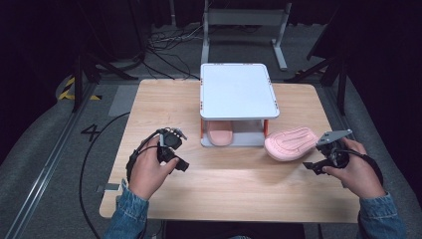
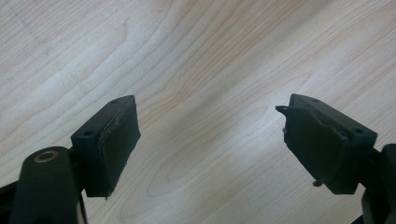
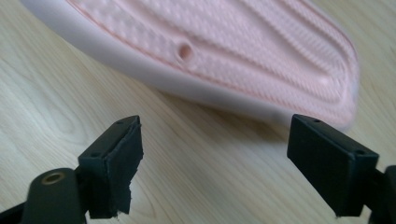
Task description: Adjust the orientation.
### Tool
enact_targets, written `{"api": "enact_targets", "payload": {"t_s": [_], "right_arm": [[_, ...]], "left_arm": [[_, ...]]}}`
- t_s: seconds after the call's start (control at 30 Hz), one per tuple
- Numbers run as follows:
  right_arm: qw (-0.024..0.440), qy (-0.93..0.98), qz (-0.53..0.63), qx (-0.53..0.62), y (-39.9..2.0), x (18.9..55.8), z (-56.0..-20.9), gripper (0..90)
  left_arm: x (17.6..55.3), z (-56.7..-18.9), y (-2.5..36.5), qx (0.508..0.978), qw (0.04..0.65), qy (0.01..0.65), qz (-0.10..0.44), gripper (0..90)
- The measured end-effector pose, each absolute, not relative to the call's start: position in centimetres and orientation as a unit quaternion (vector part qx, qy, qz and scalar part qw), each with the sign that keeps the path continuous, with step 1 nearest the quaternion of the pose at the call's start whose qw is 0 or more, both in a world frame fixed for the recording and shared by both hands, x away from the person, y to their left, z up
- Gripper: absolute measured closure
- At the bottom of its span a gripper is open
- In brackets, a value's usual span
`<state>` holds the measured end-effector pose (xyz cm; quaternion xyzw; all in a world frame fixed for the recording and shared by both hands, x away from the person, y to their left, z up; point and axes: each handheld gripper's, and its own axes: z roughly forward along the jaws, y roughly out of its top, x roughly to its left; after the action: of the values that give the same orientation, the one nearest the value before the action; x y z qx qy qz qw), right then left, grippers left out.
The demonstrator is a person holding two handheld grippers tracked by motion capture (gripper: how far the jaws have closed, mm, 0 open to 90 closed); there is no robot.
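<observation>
Two spread grippers over a wooden table, the right one just short of an upturned pink slipper.

Nearest, the person's hands come in over the table (image 1: 229, 184): the left gripper (image 1: 174, 158) hangs over bare wood well left of everything else, jaws wide apart with nothing between them; the right gripper (image 1: 318, 162) sits just beside the pink slipper (image 1: 291, 143), which lies sole-up on the table. In the right gripper view its jaws are spread wide and empty, the slipper's ribbed sole (image 3: 224, 51) close ahead but not touched. Beyond, a white two-level rack (image 1: 238, 89) stands mid-table, its right leg just beside the slipper's toe end, and a second pink slipper (image 1: 220, 134) lies on its lower shelf under the top.
</observation>
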<state>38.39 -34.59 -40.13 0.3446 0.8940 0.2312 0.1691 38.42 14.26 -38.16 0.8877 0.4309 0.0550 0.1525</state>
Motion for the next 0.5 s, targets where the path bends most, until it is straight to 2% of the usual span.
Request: {"api": "enact_targets", "payload": {"t_s": [0.5], "right_arm": [[0.17, 0.92, 0.228, 0.27, -30.8, 39.5, -40.2, 18.5]], "left_arm": [[37.5, -39.0, 16.2, 0.877, 0.146, 0.455, 0.047, 19.0]]}}
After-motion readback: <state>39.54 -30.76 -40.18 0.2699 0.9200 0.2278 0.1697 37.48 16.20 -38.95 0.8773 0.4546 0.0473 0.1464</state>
